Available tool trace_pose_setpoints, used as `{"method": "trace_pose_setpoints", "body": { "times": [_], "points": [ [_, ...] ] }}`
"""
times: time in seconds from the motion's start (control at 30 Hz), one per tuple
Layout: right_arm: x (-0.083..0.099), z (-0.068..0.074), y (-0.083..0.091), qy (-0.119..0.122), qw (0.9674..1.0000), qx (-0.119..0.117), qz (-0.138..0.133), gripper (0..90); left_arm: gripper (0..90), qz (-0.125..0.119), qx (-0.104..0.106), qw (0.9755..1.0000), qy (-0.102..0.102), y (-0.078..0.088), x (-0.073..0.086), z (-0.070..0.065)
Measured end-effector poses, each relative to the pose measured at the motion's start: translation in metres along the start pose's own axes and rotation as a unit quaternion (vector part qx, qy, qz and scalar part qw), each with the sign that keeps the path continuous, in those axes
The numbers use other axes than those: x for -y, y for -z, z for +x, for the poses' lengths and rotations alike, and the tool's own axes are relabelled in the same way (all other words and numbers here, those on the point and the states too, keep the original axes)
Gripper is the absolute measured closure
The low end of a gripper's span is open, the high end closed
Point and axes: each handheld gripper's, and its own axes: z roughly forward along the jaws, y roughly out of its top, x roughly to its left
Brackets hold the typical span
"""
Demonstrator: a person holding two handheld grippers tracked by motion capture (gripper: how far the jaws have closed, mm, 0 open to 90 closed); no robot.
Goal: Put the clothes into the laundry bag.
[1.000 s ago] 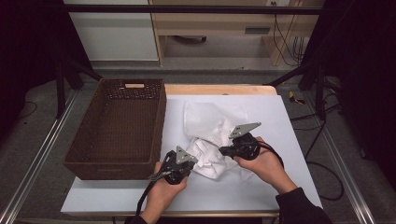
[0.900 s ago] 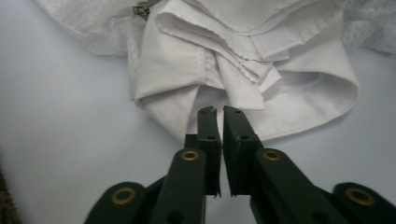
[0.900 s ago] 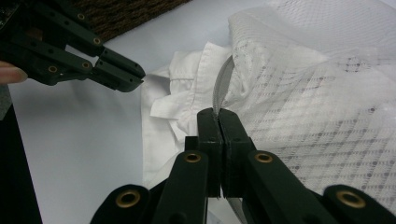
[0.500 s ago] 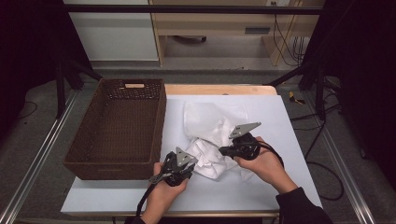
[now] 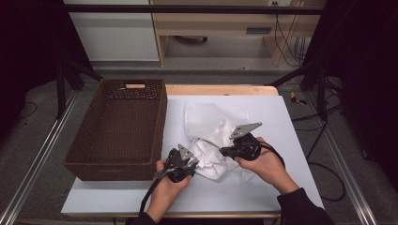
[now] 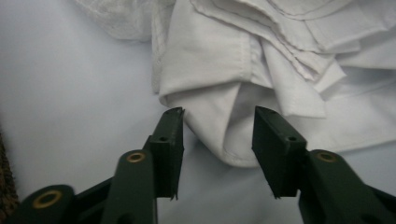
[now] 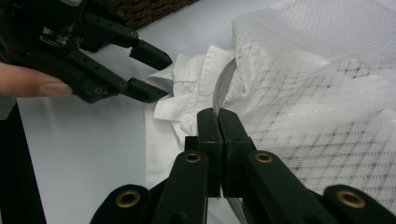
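Item 1: white garment (image 5: 212, 157), crumpled on the white table (image 5: 281, 140), right of the wicker basket (image 5: 117, 131) and partly tucked into item 2.

Item 2: mesh bag (image 5: 206, 119), white, lying flat beyond the garment, its grey edge band (image 7: 223, 84) raised toward the right gripper.

Item 3: left gripper (image 6: 217, 135), held at the garment's near left corner. Jaws spread, having just been opening; a folded hem of the garment lies between the 2 pads, untouched by the right-hand pad.

Item 4: right gripper (image 7: 218, 114), at the garment's right side. Jaws pressed together, pinching the grey edge band of the mesh bag.

Item 5: wicker basket, dark brown, at the table's left.
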Motion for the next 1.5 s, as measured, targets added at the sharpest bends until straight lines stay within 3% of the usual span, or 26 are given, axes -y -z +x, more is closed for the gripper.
{"method": "trace_pose_setpoints", "body": {
  "times": [0.13, 0.27, 0.33, 0.47, 0.7, 0.8, 0.97, 1.07, 1.3, 1.37, 1.4, 1.5],
  "points": [
    [-0.002, 0.000, 0.000, 0.004, 1.0000, 0.000, -0.001, 89.2, 77.8, -0.011, -0.004, 0.9999, 0.010, -0.002, -0.004, 0.004],
    [-0.005, -0.001, -0.001, 0.006, 1.0000, -0.001, 0.002, 89.2, 87.4, -0.031, 0.022, 0.9992, 0.008, 0.002, -0.012, 0.000],
    [-0.005, -0.001, -0.001, 0.006, 1.0000, -0.001, 0.001, 89.2, 87.7, -0.034, 0.030, 0.9990, 0.001, 0.001, -0.015, -0.004],
    [-0.009, 0.001, -0.003, 0.010, 0.9999, -0.001, 0.003, 89.2, 87.8, -0.070, 0.057, 0.9959, -0.004, -0.003, -0.021, -0.016],
    [-0.009, 0.001, -0.001, 0.007, 1.0000, -0.004, 0.002, 89.3, 88.0, -0.115, 0.082, 0.9897, 0.020, -0.016, -0.037, -0.018],
    [-0.008, -0.001, 0.000, 0.007, 1.0000, -0.004, 0.003, 89.3, 88.0, -0.124, 0.085, 0.9885, 0.016, -0.019, -0.046, -0.019],
    [-0.008, 0.000, 0.000, 0.007, 1.0000, -0.006, 0.002, 89.4, 88.1, -0.128, 0.073, 0.9891, 0.009, -0.032, -0.059, -0.018],
    [-0.006, 0.001, 0.000, 0.003, 1.0000, -0.005, 0.005, 89.4, 88.1, -0.131, 0.054, 0.9897, 0.022, -0.042, -0.063, -0.013],
    [-0.003, 0.000, 0.000, 0.006, 0.9999, -0.009, 0.009, 89.4, 88.2, -0.127, 0.032, 0.9906, 0.038, -0.054, -0.063, -0.002],
    [-0.003, 0.000, 0.000, 0.004, 0.9999, -0.009, 0.008, 89.4, 88.1, -0.122, 0.030, 0.9914, 0.037, -0.055, -0.062, 0.000],
    [-0.003, -0.002, 0.000, 0.003, 0.9999, -0.007, 0.008, 89.4, 88.1, -0.119, 0.017, 0.9926, 0.016, -0.055, -0.062, -0.001],
    [-0.002, -0.002, 0.000, 0.004, 0.9999, -0.009, 0.010, 89.4, 88.1, -0.113, 0.003, 0.9936, 0.004, -0.055, -0.062, -0.001]
  ]
}}
